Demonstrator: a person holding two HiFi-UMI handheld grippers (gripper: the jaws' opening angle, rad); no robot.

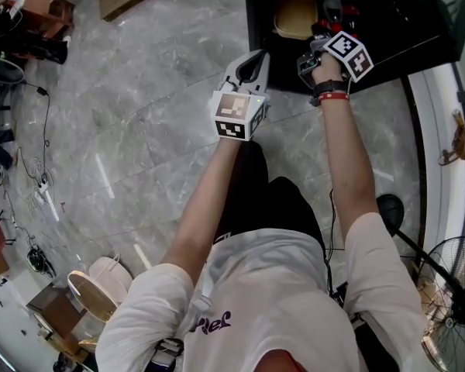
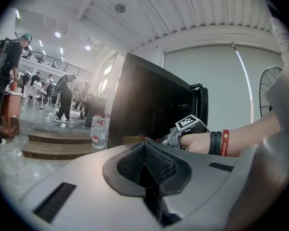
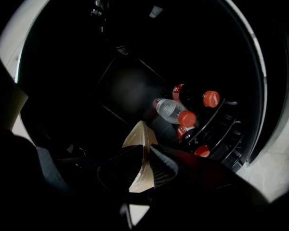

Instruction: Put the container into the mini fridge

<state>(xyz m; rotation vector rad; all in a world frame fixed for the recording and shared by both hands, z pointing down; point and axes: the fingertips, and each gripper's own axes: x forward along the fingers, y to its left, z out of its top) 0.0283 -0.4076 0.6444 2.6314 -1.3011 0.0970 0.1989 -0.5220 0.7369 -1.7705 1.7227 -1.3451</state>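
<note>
The black mini fridge (image 1: pixel 418 22) stands open at the top of the head view, and its dark side (image 2: pixel 144 105) also fills the middle of the left gripper view. A tan container (image 1: pixel 294 12) sits just inside it. My right gripper (image 1: pixel 311 43) reaches into the opening. In the right gripper view its jaws (image 3: pixel 145 153) are shut on the container's thin tan rim (image 3: pixel 140 133). My left gripper (image 1: pixel 253 59) hovers over the floor in front of the fridge. Its jaws (image 2: pixel 145 146) are shut with nothing between them.
Red-capped bottles (image 3: pixel 176 112) lie in the wire door rack (image 3: pixel 221 129) right of the container. A water bottle (image 2: pixel 99 131) stands on wooden steps (image 2: pixel 53 146) left of the fridge. A floor fan (image 1: pixel 449 301) is at the lower right, a round stool (image 1: pixel 101 285) at the lower left. People stand far off.
</note>
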